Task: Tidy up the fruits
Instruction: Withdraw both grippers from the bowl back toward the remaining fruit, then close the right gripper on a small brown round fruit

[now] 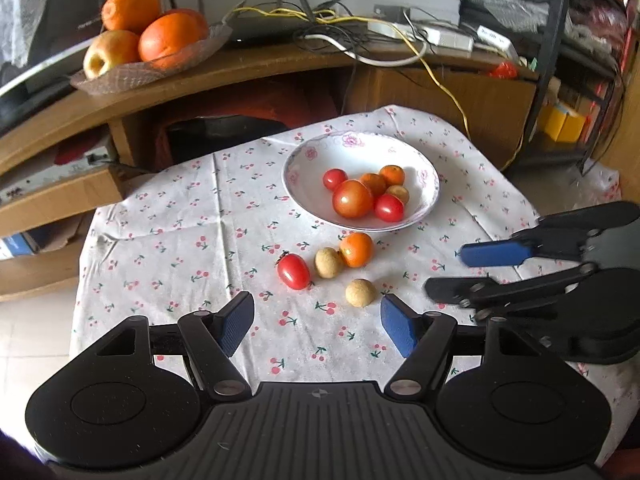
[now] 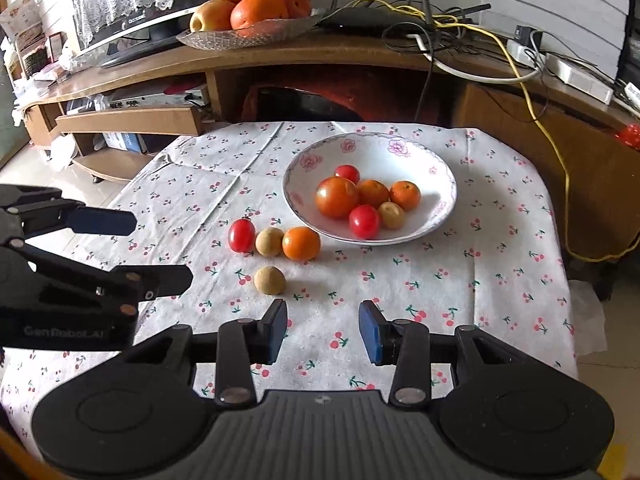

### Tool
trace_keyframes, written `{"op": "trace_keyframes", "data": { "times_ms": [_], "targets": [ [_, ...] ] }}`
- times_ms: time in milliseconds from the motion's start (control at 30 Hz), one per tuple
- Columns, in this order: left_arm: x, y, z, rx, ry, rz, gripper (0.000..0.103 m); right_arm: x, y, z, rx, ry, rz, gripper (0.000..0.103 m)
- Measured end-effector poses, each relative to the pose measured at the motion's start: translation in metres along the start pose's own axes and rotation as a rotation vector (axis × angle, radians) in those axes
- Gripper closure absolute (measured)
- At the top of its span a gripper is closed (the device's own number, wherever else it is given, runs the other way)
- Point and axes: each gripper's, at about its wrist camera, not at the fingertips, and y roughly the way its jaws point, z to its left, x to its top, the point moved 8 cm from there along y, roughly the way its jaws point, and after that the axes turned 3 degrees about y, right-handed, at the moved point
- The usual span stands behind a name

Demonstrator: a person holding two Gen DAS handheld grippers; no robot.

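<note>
Left gripper (image 1: 318, 320) open; round, perhaps rough-skinned tan fruit (image 1: 360, 292) near pads.

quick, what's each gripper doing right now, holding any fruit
Left gripper: open, holding nothing, above the cloth near a tan fruit.
Right gripper: open, narrower gap, holding nothing.

White lettering reading "GenRobot.AI" runs along the black body of the left gripper (image 2: 160, 252), seen at the left edge of the right wrist view. Small print on the monitor's (image 2: 132, 24) lower bezel and on a blue box (image 2: 124, 142) under the desk is too blurred to read.
</note>
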Motion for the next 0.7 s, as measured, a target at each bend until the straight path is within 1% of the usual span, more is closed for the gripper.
{"op": "trace_keyframes", "data": {
  "times_ms": [100,133,233,300,400,500,700],
  "targets": [
    [-0.005,-0.002,0.012,0.013,-0.037,0.006,0.027,0.004,0.007,0.012,0.039,-0.032,-0.018,0.064],
    [-0.007,-0.002,0.015,0.026,-0.043,0.012,0.027,0.005,0.009,0.016,0.045,-0.051,-0.020,0.064],
    [-0.009,0.001,0.022,0.030,-0.058,0.026,0.026,0.006,0.020,0.031,0.057,-0.118,-0.009,0.064],
    [-0.010,0.004,0.024,0.012,-0.069,0.019,0.026,0.006,0.027,0.038,0.069,-0.146,-0.002,0.064],
    [-0.013,0.013,0.026,-0.019,-0.074,0.009,0.026,0.004,0.034,0.041,0.060,-0.163,0.006,0.064],
    [-0.019,0.023,0.030,-0.054,-0.097,0.033,0.027,0.006,0.043,0.041,0.058,-0.167,0.011,0.064],
    [-0.026,0.031,0.036,-0.038,-0.104,0.058,0.026,0.009,0.070,0.043,0.053,-0.186,0.039,0.064]
  ]
}}
